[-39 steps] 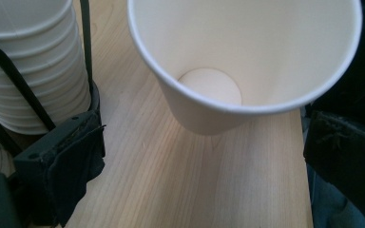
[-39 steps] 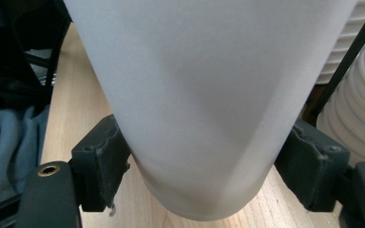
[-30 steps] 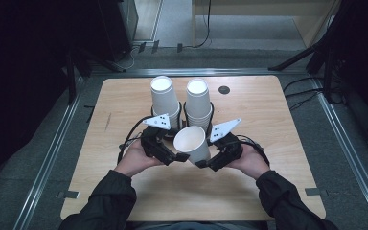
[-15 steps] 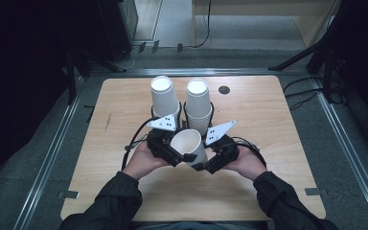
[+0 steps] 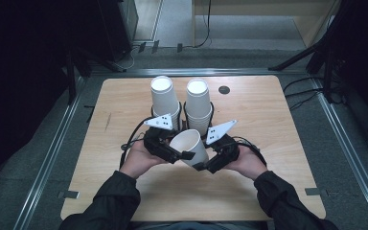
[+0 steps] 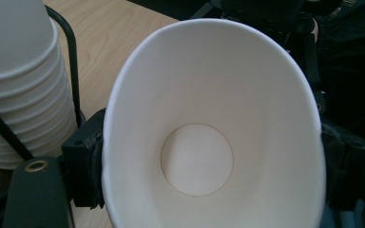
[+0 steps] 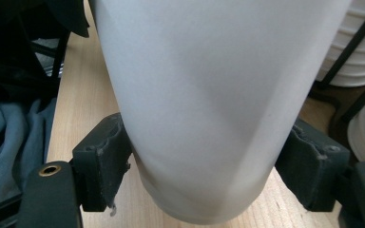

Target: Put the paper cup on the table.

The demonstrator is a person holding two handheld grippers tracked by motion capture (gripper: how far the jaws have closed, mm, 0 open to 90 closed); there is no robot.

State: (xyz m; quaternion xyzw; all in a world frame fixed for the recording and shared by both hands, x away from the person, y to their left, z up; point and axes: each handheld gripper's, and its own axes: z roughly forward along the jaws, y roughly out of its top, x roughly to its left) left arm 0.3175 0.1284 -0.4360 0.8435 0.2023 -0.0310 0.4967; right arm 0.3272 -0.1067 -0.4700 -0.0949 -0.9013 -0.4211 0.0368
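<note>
Both the left claw [image 5: 184, 155] and right claw [image 5: 205, 165] clamp one paper cup [image 5: 189, 146], held tilted above the tabletop [image 5: 278, 139] at 6 o'clock from two cup stacks [image 5: 197, 103]. Excess squeeze risks crushing its wall.

A pale wooden tabletop with rounded corners [image 5: 278, 124] sits on grey carpeted floor [image 5: 33, 158]. A small black round disc [image 5: 224, 89] is set into it near the far right corner, and a short dark scuff [image 5: 108, 122] marks its left side. Silver metal rails [image 5: 52, 158] run along both long sides. Black cables [image 5: 302, 91] loop on the floor to the right, near the dark legs of a stand [image 5: 299, 57].
</note>
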